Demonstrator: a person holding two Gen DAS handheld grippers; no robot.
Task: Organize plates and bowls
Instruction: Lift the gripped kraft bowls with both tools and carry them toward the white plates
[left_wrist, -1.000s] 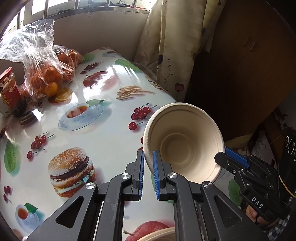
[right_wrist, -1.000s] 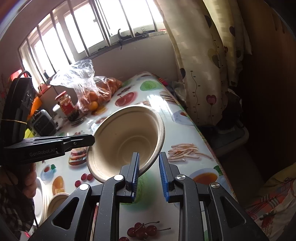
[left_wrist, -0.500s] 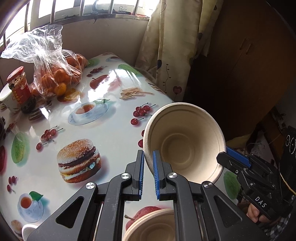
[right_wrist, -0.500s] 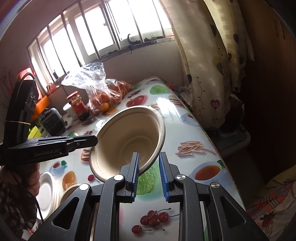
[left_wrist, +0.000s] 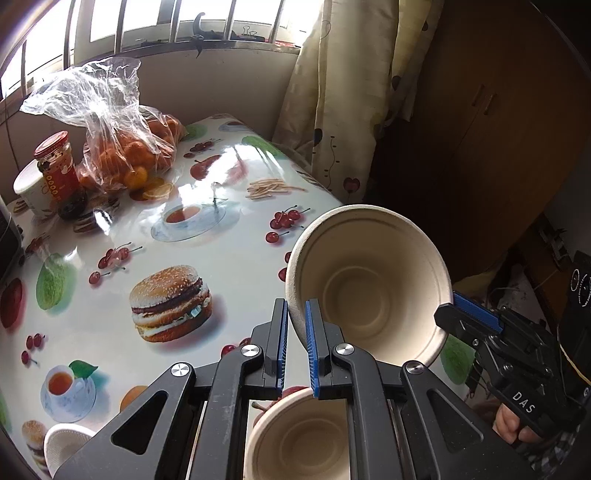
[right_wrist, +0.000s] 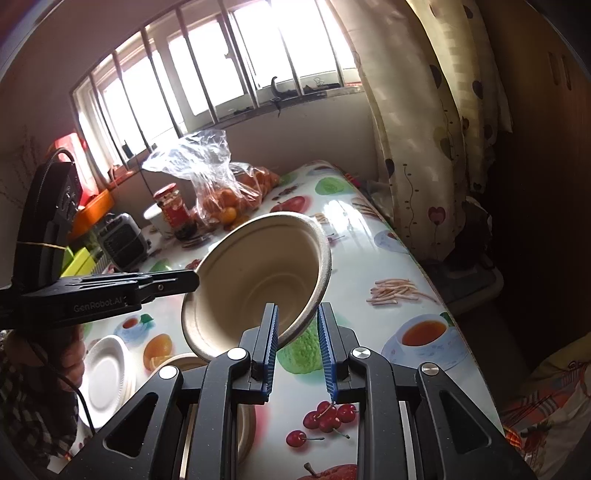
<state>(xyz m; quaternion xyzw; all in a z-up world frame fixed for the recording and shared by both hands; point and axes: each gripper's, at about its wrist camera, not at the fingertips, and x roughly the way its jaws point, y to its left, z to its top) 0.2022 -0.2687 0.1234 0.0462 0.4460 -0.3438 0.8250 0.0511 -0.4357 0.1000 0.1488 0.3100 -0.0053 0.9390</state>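
Bowl (left_wrist: 369, 280): you pinch its rim in both grippers, left (left_wrist: 296, 343) and right (right_wrist: 297, 347), above the table (left_wrist: 229, 266). Beneath it: a second bowl (left_wrist: 295, 439), unstacked. Plates (right_wrist: 105, 376) beside that look stacked.

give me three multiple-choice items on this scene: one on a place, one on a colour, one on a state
1. Where is the second bowl?
A. on the table, under the left tool
B. on the windowsill
C. in the bag

2. What colour is the lid of the jar?
A. blue
B. red
C. green

3. How is the held bowl?
A. flat on the table
B. upside down on the plates
C. tipped, its rim clamped by the left tool and the right tool

Answers:
1 A: it shows low in the left wrist view, beneath that tool's fingers.
2 B: the cap on top is plainly red.
3 C: its opening faces sideways, clear of the table, and each tool pinches its rim.
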